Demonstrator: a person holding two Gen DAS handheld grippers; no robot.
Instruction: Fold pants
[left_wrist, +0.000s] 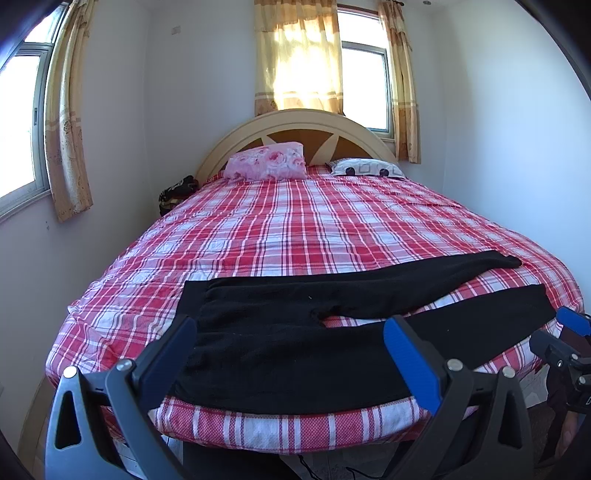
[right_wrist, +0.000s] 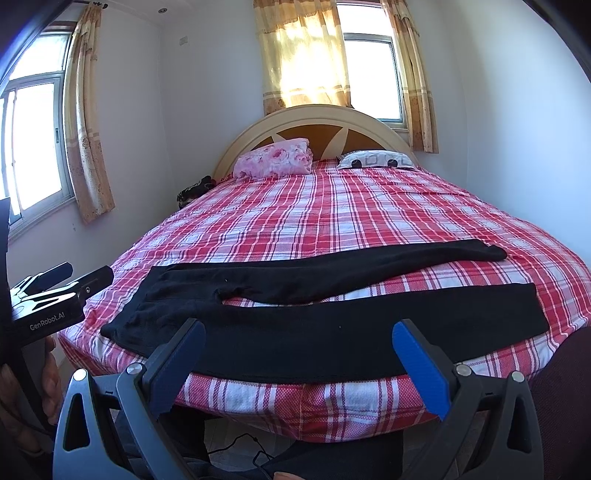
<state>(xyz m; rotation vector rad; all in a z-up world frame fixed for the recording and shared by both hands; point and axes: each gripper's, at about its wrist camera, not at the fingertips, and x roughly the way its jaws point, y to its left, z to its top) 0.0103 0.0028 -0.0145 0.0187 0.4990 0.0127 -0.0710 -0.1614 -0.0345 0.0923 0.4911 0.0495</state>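
Left wrist view: left gripper (left_wrist: 290, 328) spread wide and empty at the bed's (left_wrist: 258, 432) near edge, over the black pants (left_wrist: 295, 354) laid flat, unfolded; waistband leftward, legs running right. Right wrist view: right gripper (right_wrist: 299, 334) likewise agape above the near leg (right_wrist: 406, 325); far cuff probably tapered. Folding not yet begun; next, pinching one leg onto the other.

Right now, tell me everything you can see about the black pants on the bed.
The black pants lie flat and unfolded across the foot of the bed, on the red plaid sheet. The fabric looks soft, knit and matte. The waistband is at the left; both legs run right, spread apart in a narrow V, with the near leg along the mattress edge. Neither claw touches them; both are open.
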